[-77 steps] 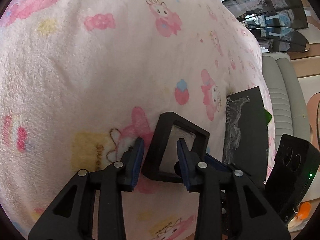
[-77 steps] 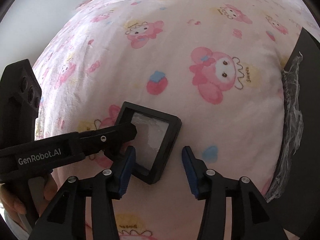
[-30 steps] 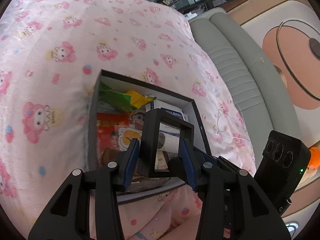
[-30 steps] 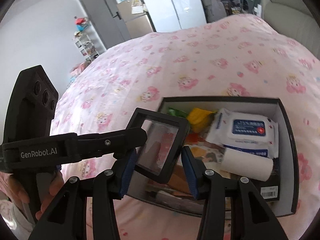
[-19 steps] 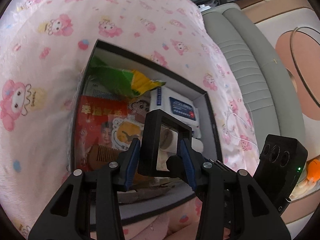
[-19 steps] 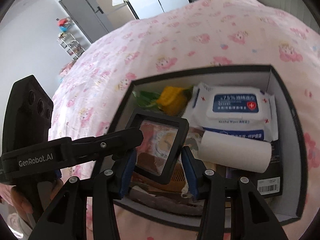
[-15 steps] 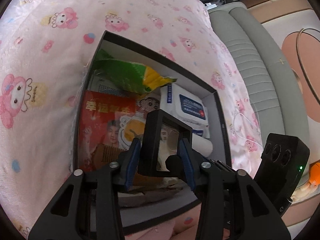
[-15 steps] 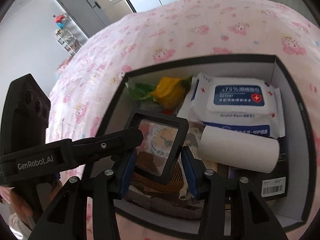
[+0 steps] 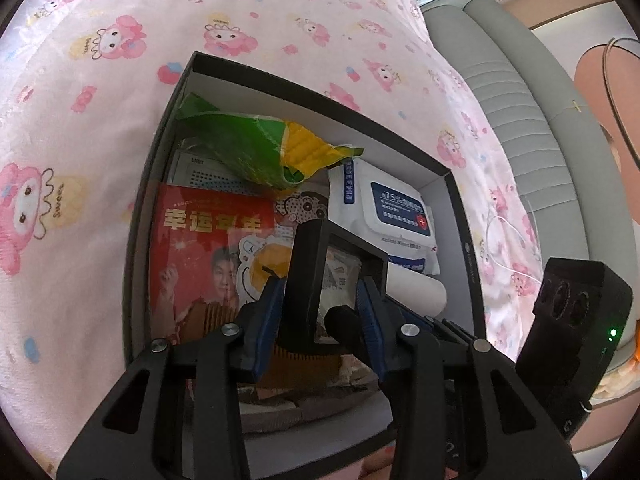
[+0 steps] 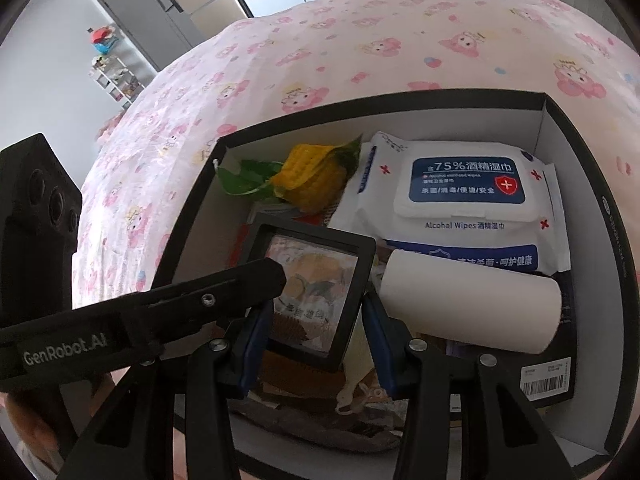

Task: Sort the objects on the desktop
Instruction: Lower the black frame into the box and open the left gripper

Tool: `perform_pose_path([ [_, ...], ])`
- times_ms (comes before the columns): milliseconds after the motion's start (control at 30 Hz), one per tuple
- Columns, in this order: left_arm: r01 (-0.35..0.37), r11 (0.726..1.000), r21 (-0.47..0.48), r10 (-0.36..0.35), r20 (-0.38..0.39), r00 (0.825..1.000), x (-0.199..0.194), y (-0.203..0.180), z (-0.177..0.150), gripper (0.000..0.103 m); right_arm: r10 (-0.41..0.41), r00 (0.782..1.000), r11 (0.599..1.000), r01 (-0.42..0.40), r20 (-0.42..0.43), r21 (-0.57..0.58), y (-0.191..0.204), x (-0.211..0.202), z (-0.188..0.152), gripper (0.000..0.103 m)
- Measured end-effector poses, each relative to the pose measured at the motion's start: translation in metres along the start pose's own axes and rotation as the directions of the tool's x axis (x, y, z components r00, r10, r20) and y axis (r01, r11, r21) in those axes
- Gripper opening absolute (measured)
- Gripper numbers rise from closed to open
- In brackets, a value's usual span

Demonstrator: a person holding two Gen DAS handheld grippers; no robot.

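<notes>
A black square frame (image 9: 306,280) with a clear film window (image 10: 320,276) hangs low over an open black box (image 9: 320,88) (image 10: 380,98). My left gripper (image 9: 318,284) is shut on it, blue pads against both sides. In the right wrist view one left finger (image 10: 224,292) lies across the window. My right gripper (image 10: 315,302) also closes on the frame's lower corner. The box holds a wipes pack (image 10: 460,184), a white roll (image 10: 472,304), a green and yellow packet (image 9: 260,140) and a red booklet (image 9: 200,248).
The box rests on a pink cartoon-print blanket (image 9: 100,80) that surrounds it. A grey sofa (image 9: 520,120) runs along the right. A grey cabinet (image 10: 160,12) and shelves stand far behind. A hand (image 10: 36,432) shows at the lower left edge.
The frame was lifted off the blanket and carried over the box. Both grippers have since sunk with it toward the box's contents, which now fill more of both views.
</notes>
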State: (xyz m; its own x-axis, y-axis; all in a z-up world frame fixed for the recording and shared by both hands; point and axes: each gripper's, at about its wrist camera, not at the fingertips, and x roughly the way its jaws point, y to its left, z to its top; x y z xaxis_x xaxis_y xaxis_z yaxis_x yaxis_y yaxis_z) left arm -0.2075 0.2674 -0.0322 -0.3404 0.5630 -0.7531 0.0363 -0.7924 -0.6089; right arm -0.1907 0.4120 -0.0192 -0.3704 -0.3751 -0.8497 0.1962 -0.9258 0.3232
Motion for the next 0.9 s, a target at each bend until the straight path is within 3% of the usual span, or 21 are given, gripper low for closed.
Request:
perform_pose_path([
  [367, -0.15, 0.989, 0.008, 0.151, -0.03, 0.988, 0.025, -0.003, 0.005, 0.039, -0.044, 0.998, 0.999, 0.044, -0.039, -0.014, 0.001, 0.012, 0.001, 0.042],
  [500, -0.164, 0.986, -0.011, 0.163, -0.019, 0.986, 0.021, -0.001, 0.004, 0.039, -0.056, 0.997, 0.998, 0.056, -0.043, 0.007, -0.005, 0.007, 0.001, 0.042],
  [733, -0.152, 0.987, 0.044, 0.153, 0.002, 0.988, -0.002, -0.01, -0.006, 0.039, -0.13, 0.99, 0.992, 0.129, 0.059, 0.013, -0.016, -0.039, 0.001, 0.042],
  [833, -0.157, 0.983, 0.096, 0.16, -0.021, 0.987, -0.005, -0.015, -0.013, 0.038, -0.145, 0.981, 0.989, 0.142, 0.132, 0.03, -0.023, -0.062, 0.001, 0.045],
  [900, -0.163, 0.979, 0.122, 0.171, -0.062, 0.983, 0.001, -0.018, -0.019, 0.038, -0.151, 0.981, 0.987, 0.143, 0.12, 0.073, -0.032, -0.062, 0.002, 0.045],
])
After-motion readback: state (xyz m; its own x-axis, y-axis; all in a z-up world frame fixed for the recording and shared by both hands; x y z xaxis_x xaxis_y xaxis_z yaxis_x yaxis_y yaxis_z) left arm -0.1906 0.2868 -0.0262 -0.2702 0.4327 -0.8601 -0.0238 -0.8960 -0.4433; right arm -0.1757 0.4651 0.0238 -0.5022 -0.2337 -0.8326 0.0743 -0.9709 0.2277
